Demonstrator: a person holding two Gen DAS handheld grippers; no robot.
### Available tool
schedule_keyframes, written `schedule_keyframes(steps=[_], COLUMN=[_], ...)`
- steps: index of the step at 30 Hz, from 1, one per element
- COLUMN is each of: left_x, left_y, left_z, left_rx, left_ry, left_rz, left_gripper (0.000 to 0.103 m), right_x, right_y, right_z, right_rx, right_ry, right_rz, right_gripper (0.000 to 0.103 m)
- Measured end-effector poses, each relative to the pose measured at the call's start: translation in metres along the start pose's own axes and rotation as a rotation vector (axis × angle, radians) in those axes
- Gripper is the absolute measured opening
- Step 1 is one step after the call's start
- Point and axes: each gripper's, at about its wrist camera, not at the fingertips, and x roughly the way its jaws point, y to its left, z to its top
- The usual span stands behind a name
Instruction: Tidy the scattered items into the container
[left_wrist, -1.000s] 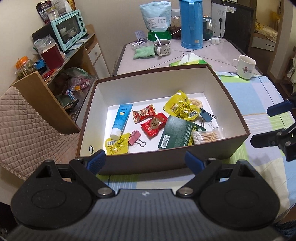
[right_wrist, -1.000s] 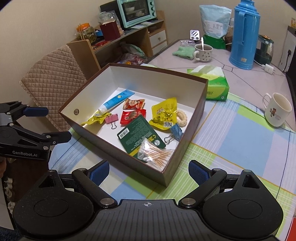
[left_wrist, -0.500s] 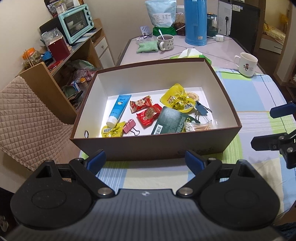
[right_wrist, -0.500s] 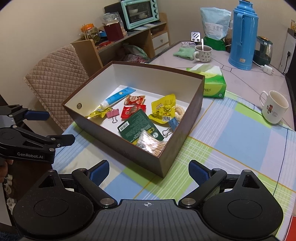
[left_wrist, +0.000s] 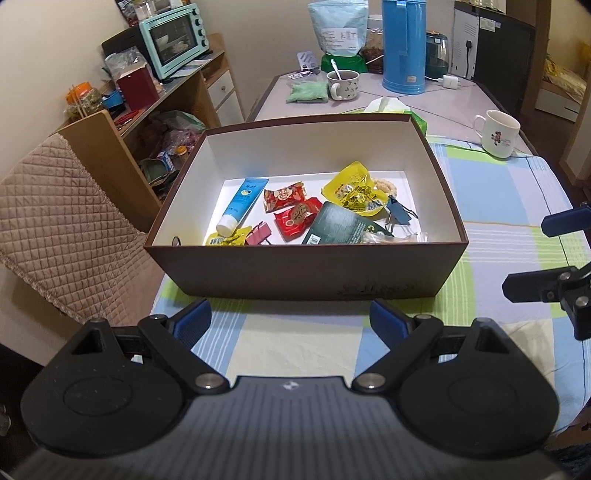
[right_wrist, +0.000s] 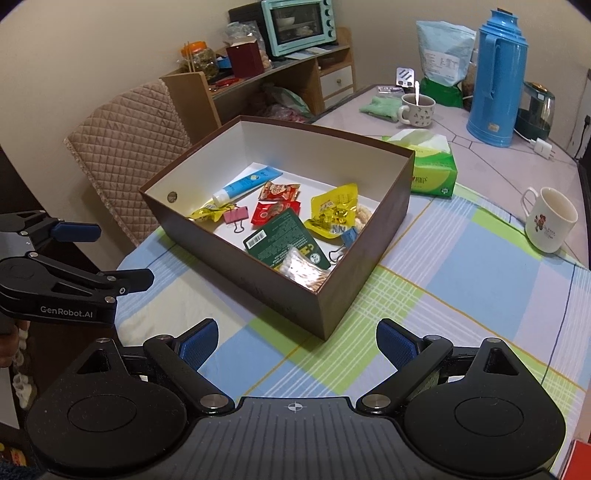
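A brown box (left_wrist: 303, 271) (right_wrist: 295, 295) with a white inside stands on the checked tablecloth. In it lie a blue tube (left_wrist: 242, 203) (right_wrist: 245, 184), red snack packets (left_wrist: 295, 218) (right_wrist: 275, 206), a yellow candy bag (left_wrist: 354, 192) (right_wrist: 334, 210), a dark green card packet (left_wrist: 336, 227) (right_wrist: 284, 240), a pink binder clip (right_wrist: 236, 216), a blue binder clip (left_wrist: 399, 214) and a bag of cotton swabs (right_wrist: 304, 267). My left gripper (left_wrist: 290, 321) (right_wrist: 110, 254) is open and holds nothing, short of the box's near wall. My right gripper (right_wrist: 297, 341) (left_wrist: 543, 258) is open too, off the box's near corner.
A white mug (left_wrist: 498, 133) (right_wrist: 550, 218) stands on the cloth to the right. Behind the box are a green tissue pack (right_wrist: 430, 166), a mug with a spoon (left_wrist: 343, 85), a blue thermos (left_wrist: 404, 44) and a kettle. A quilted chair (left_wrist: 62, 229) is at the left.
Both grippers have drawn back from the box, which now looks smaller and farther off. Both stay open and empty. The items in the box have not moved.
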Motion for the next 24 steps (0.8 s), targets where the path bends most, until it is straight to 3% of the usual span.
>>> schedule_keyframes(steps=[24], left_x=[-0.021], left_y=[-0.029], left_z=[-0.021], left_rx=[-0.07], left_ry=[0.003], left_rz=[0.068], left_gripper=[0.091], right_x=[-0.006], right_y=[-0.012], right_z=[-0.014], right_rx=[-0.055], right_ry=[0.004], right_rz=[0.06], right_gripper=[0.095])
